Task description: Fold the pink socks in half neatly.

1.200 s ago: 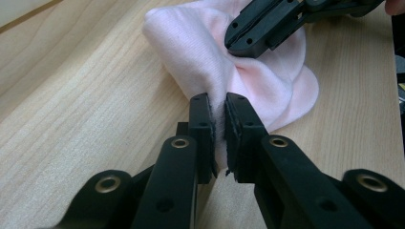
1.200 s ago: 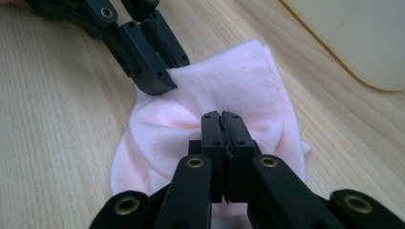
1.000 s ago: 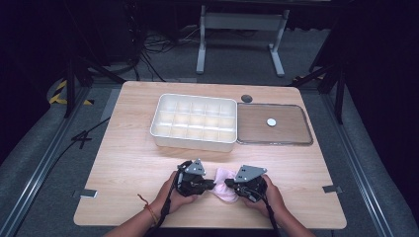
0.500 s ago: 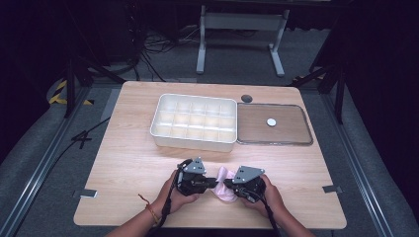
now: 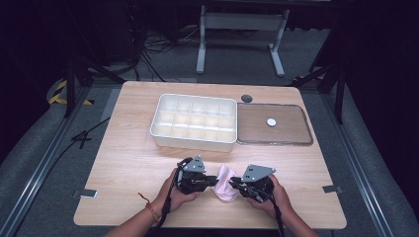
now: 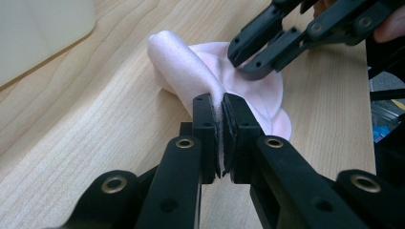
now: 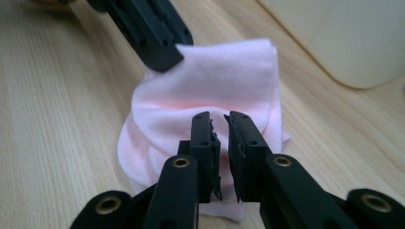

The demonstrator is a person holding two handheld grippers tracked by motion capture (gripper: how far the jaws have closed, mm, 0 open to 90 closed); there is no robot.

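Note:
A pink folded cloth [image 5: 225,183] lies on the wooden table [image 5: 123,163] near its front edge, between my two grippers. My left gripper [image 5: 210,180] comes at it from the left. In the left gripper view, the left gripper [image 6: 217,102] is shut on a fold of the cloth [image 6: 181,67]. My right gripper [image 5: 234,185] meets the cloth from the right. Its jaws have just been opening. In the right gripper view, the right gripper [image 7: 218,119] shows a narrow gap between its pads, with the cloth [image 7: 224,71] beyond them and nothing pinched.
A white compartment box [image 5: 193,140] stands mid-table behind the cloth. To its right lies a flat brown-bottomed tray [image 5: 296,140] holding a small white disc [image 5: 271,121]. A dark round spot [image 5: 246,98] sits near the table's far edge.
Both hands and the cloth keep their places; the high view is too coarse to show any jaw motion.

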